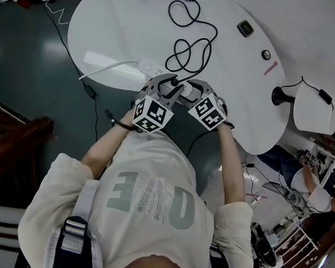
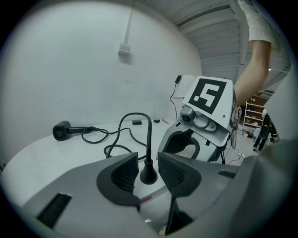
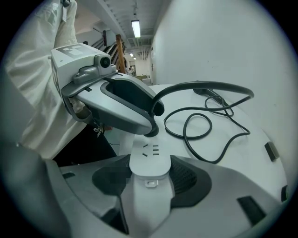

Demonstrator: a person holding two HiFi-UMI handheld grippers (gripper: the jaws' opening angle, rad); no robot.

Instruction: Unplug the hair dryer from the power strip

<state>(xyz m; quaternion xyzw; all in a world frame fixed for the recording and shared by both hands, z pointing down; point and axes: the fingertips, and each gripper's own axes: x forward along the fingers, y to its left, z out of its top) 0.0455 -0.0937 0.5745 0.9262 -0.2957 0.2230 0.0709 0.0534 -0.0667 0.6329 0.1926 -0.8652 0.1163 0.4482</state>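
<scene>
Right tongs (image 3: 149,180) clamped power strip (image 3: 149,158); left tongs (image 2: 148,161) sat apart around plug (image 2: 148,177) on strip. Risk was an off-centre close grabbing cord (image 2: 149,135), straining it.

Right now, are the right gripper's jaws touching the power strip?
Touching. The right gripper view shows the power strip seated between the right gripper's jaws, both pressed against its sides.

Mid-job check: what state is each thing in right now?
Left gripper: open, jaws either side of the plug.
Right gripper: shut on the power strip.
Plug: apparently seated in the power strip.
Power strip: flat on the table.
Hair dryer: lying on the table.
Cord: slack, loosely looped.
</scene>
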